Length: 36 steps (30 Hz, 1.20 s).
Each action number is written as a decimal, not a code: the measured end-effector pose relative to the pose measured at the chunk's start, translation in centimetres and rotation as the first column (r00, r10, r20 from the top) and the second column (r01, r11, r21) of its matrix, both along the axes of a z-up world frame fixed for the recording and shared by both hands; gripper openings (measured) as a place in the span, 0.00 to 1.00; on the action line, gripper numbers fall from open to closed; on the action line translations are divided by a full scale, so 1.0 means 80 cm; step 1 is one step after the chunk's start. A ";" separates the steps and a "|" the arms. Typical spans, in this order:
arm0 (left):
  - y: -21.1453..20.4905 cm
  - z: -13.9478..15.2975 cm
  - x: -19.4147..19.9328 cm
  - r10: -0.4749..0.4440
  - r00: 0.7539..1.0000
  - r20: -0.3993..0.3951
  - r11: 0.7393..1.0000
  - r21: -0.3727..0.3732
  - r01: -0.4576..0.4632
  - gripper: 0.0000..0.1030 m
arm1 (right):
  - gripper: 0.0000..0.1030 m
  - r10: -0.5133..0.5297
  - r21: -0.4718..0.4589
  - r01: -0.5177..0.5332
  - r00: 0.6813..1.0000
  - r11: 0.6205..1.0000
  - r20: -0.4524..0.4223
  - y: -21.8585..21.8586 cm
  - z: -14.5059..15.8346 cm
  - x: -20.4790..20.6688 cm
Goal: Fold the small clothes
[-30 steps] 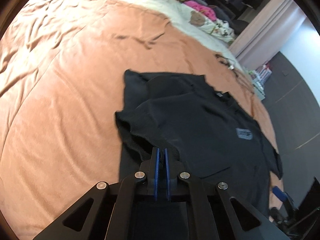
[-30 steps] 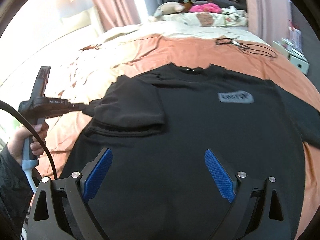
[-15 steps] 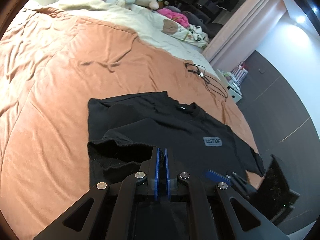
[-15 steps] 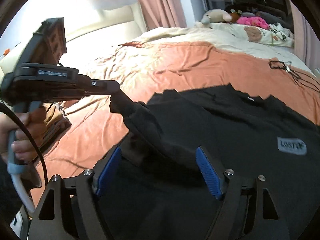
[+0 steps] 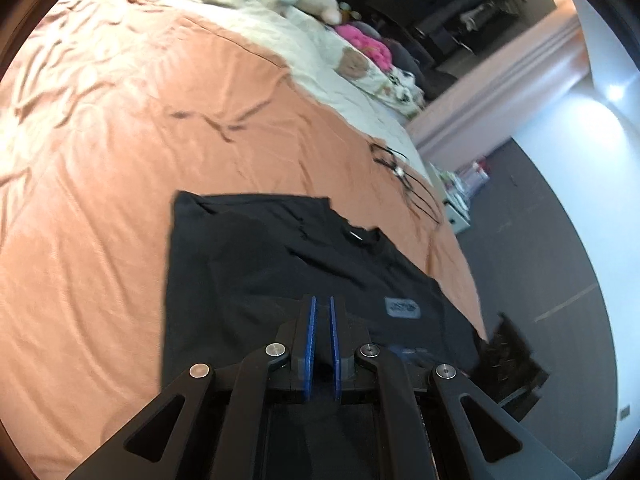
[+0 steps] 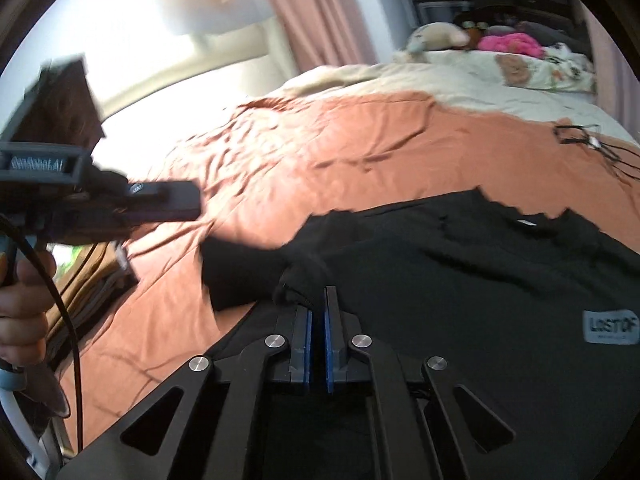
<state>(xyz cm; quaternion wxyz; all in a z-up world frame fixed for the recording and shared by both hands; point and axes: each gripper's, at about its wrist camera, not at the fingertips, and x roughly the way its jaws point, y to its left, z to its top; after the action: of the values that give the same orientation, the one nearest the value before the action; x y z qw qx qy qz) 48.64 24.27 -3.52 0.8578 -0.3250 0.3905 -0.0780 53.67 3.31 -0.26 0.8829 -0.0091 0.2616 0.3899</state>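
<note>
Black tee (image 6: 460, 280) flat on the orange bedspread (image 5: 120, 160), left gripper (image 5: 322, 336) pinched shut apparently on nothing, right gripper (image 6: 316, 320) just clamped its folded-in sleeve edge, next I'd lift it across

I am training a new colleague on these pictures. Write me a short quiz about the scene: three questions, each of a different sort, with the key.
1. True or false: the black T-shirt lies on an orange blanket.
2. The grey patch on the T-shirt's chest begins with which word? A) BEST B) LOST C) FAST
3. What lies on the blanket beyond the T-shirt's collar?

Key
1. True.
2. B.
3. A tangled black cable.
</note>
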 end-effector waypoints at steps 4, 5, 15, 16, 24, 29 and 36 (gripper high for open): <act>0.012 -0.012 -0.002 0.046 0.998 -0.034 0.998 0.047 -0.044 0.05 | 0.01 -0.087 0.045 0.089 0.996 0.995 -0.034 -0.042 0.005 0.015; 0.013 -0.016 -0.002 0.053 0.998 -0.043 0.997 0.060 -0.050 0.05 | 0.01 -0.116 0.063 0.118 0.992 0.991 -0.046 -0.055 0.006 0.016; 0.011 -0.093 0.007 0.084 0.979 -0.183 0.984 0.172 -0.052 0.06 | 0.01 -0.414 0.145 0.450 0.882 0.881 -0.225 -0.160 -0.016 0.014; 0.011 -0.101 0.007 0.084 0.976 -0.198 0.983 0.180 -0.048 0.06 | 0.01 -0.442 0.142 0.479 0.868 0.866 -0.227 -0.171 -0.021 0.010; 0.011 -0.136 0.000 0.073 0.961 -0.265 0.973 0.229 -0.010 0.06 | 0.03 -0.558 0.018 0.599 0.757 0.801 -0.339 -0.217 -0.056 -0.002; 0.009 -0.146 -0.004 0.059 0.956 -0.286 0.971 0.240 0.012 0.11 | 0.45 -0.538 -0.087 0.545 0.767 0.834 -0.349 -0.220 -0.064 -0.010; 0.011 -0.152 -0.009 0.065 0.955 -0.290 0.972 0.234 0.004 0.11 | 0.58 -0.487 -0.149 0.464 0.847 0.873 -0.214 -0.243 -0.028 -0.039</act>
<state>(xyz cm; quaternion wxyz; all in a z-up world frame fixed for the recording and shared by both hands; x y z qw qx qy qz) 47.91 25.13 -15.67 0.8229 -0.2367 0.5156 0.0309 50.54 -16.10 -2.49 0.9114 0.0637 0.3798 0.1448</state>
